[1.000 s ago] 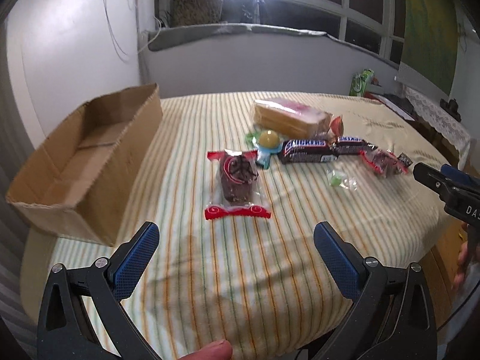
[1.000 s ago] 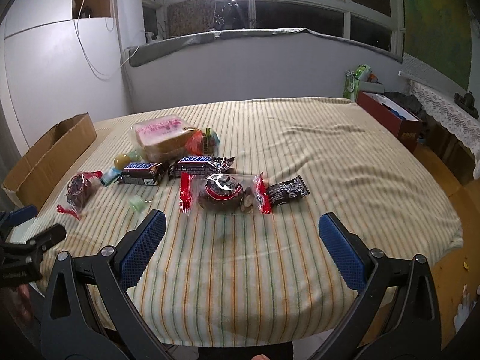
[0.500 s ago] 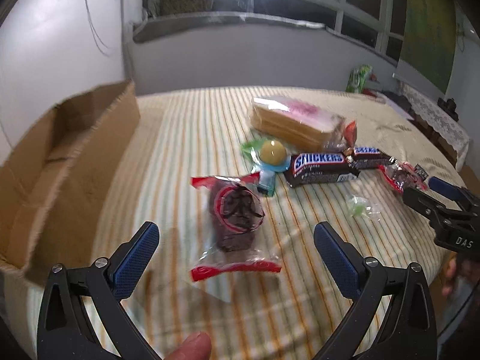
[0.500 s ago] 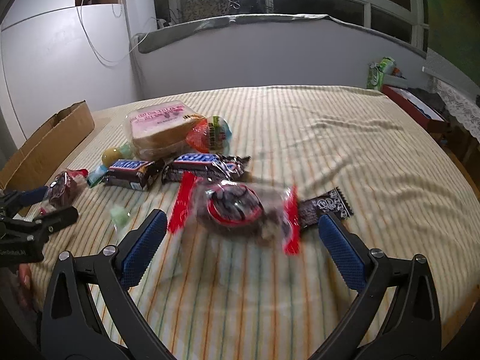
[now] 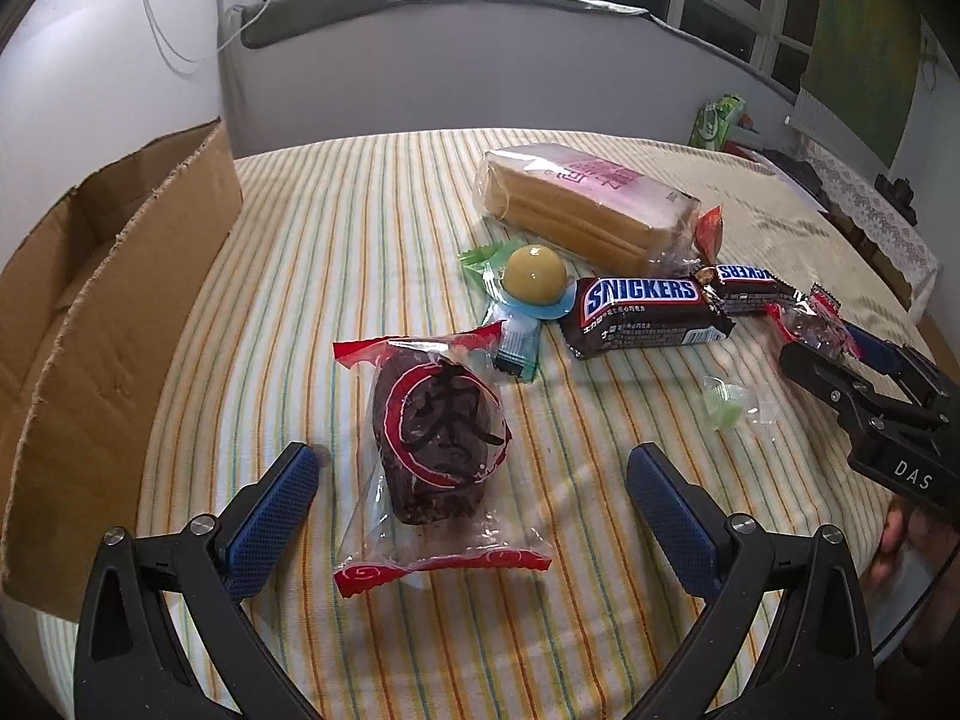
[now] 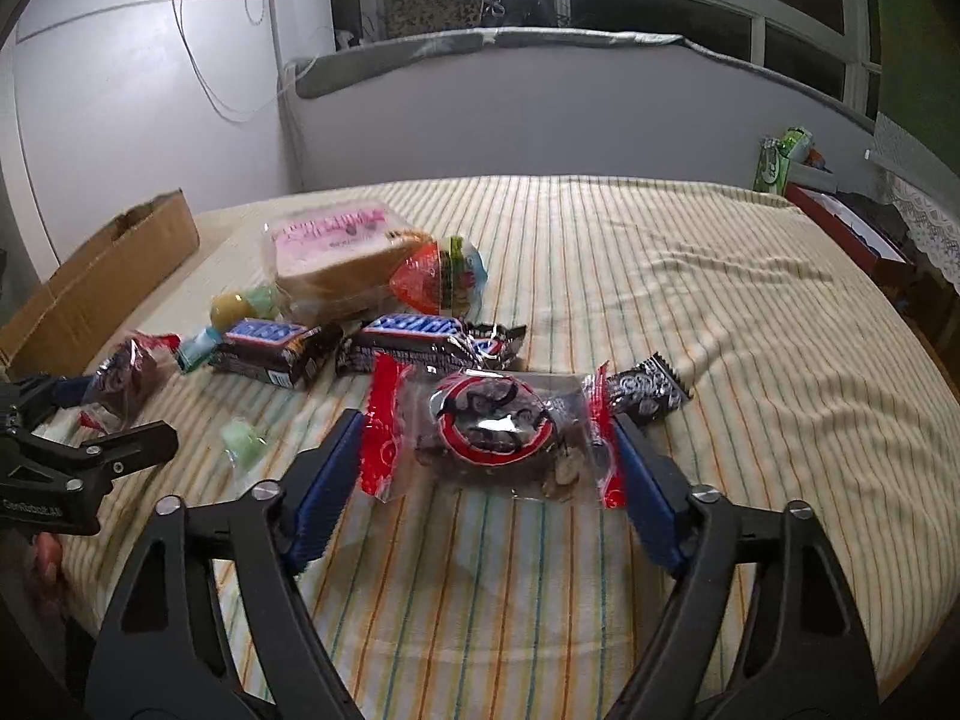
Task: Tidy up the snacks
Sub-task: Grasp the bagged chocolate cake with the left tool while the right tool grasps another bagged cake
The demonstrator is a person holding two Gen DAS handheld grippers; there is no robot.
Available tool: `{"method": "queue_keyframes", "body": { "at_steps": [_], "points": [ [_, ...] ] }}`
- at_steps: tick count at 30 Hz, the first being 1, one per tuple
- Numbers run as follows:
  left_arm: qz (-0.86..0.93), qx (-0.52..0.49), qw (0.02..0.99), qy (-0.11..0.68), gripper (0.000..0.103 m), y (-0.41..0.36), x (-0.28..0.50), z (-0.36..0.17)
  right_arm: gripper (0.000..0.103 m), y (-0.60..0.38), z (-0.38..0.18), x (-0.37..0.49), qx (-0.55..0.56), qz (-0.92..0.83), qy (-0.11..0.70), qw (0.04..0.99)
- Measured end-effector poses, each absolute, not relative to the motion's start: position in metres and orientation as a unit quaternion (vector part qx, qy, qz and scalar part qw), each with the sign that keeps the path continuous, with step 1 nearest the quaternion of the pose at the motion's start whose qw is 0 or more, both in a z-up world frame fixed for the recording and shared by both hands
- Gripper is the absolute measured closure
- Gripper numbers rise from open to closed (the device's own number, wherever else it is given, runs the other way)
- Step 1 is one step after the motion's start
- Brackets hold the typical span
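Observation:
My left gripper [image 5: 474,489] is open, its blue pads on either side of a dark cake in a clear red-ended wrapper [image 5: 435,438] on the striped cloth. My right gripper [image 6: 489,459] is open around a second cake of the same kind [image 6: 489,429]. Two Snickers bars [image 5: 645,315] [image 6: 420,339], a wrapped bread loaf [image 5: 585,207], a yellow ball candy [image 5: 534,276] and a small green jelly [image 5: 726,408] lie between them. The cardboard box [image 5: 108,312] stands open at the left.
A black snack packet [image 6: 645,393] lies behind the right cake. An orange-green packet [image 6: 438,273] leans on the loaf. The right gripper shows at the right edge of the left wrist view [image 5: 864,396]. A red box [image 6: 840,222] stands off the table's far right.
Both grippers have moved forward and down. Each now has its own red-wrapped cake between its open fingers. The snacks have not moved.

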State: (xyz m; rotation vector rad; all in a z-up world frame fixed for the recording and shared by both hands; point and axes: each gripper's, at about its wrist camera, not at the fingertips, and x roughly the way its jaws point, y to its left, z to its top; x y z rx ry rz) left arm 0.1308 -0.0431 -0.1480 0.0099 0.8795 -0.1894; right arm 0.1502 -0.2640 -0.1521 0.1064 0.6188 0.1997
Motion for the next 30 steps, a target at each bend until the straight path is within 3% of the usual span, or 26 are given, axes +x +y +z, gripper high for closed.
{"method": "queue_keyframes", "body": {
  "at_steps": [1, 4, 6, 7, 12, 30],
  "points": [
    [-0.093, 0.003, 0.901, 0.423, 0.002, -0.043, 0.130, -0.148, 0.033, -0.264, -0.151, 0.149, 0.054, 0.100, 0.301, 0.947],
    [-0.091, -0.008, 0.909, 0.407, 0.027, -0.038, 0.126, -0.145, 0.042, -0.265, -0.149, 0.145, 0.051, 0.102, 0.297, 0.948],
    [-0.083, -0.012, 0.913, 0.400, 0.050, -0.034, 0.123, -0.144, 0.044, -0.266, -0.148, 0.144, 0.053, 0.104, 0.297, 0.948],
    [-0.082, -0.016, 0.914, 0.397, 0.054, -0.031, 0.122, -0.143, 0.045, -0.268, -0.148, 0.142, 0.057, 0.105, 0.296, 0.948],
    [-0.100, -0.051, 0.914, 0.390, 0.061, -0.017, 0.118, -0.141, 0.047, -0.272, -0.146, 0.135, 0.068, 0.107, 0.290, 0.949],
    [-0.100, -0.050, 0.924, 0.367, 0.062, -0.022, 0.104, -0.130, 0.047, -0.283, -0.140, 0.117, 0.076, 0.093, 0.277, 0.953]
  ]
}}
